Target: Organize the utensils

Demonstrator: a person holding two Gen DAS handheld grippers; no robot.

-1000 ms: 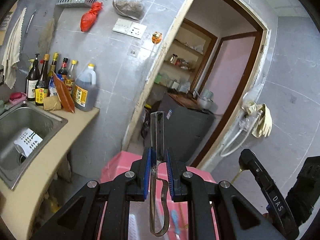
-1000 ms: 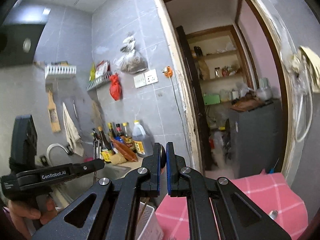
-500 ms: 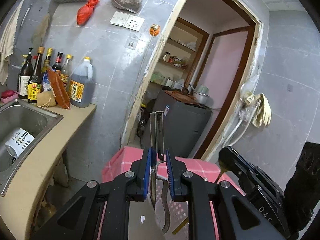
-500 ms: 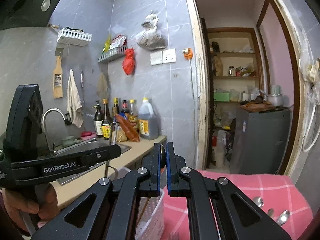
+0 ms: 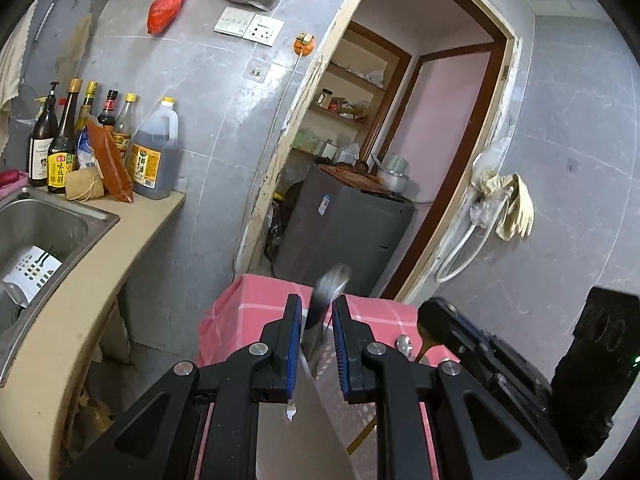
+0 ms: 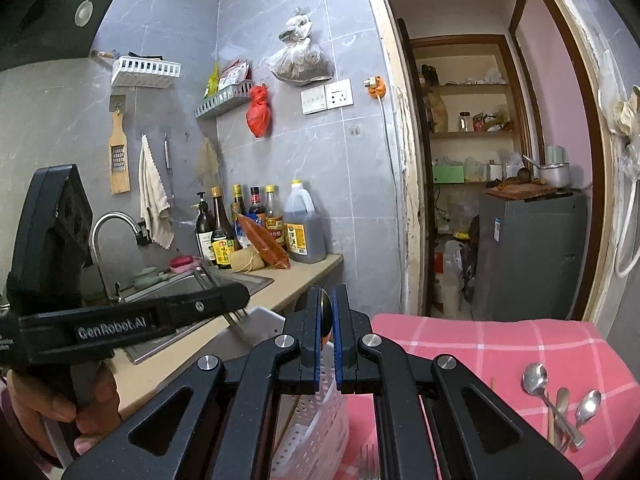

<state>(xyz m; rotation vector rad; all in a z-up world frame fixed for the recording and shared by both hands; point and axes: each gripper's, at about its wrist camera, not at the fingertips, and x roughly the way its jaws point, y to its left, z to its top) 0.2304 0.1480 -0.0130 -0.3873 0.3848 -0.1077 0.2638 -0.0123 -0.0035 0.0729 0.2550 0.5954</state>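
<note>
My left gripper (image 5: 316, 322) has its jaws a little apart. A blurred metal utensil (image 5: 326, 294) tilts loosely between them, above a white perforated basket (image 5: 344, 384) on the pink checked table (image 5: 236, 308). My right gripper (image 6: 327, 312) is shut on a dark brown wooden spoon (image 6: 326, 314), whose bowl shows in the left wrist view (image 5: 430, 326). The basket (image 6: 320, 420) lies just below my right gripper. Two metal spoons (image 6: 560, 412) lie on the cloth at the right; another spoon (image 5: 404, 345) shows in the left view.
A counter (image 5: 100, 280) with a steel sink (image 5: 44, 224) and several sauce bottles (image 5: 100, 148) runs along the left. A doorway (image 5: 384, 160) with a grey cabinet (image 5: 344, 236) lies ahead. The hand holding my left gripper (image 6: 60, 412) is at lower left.
My left jaws have opened slightly and the long metal utensil they held upright has tipped and blurs between them. Both grippers have dropped lower, toward the basket.
</note>
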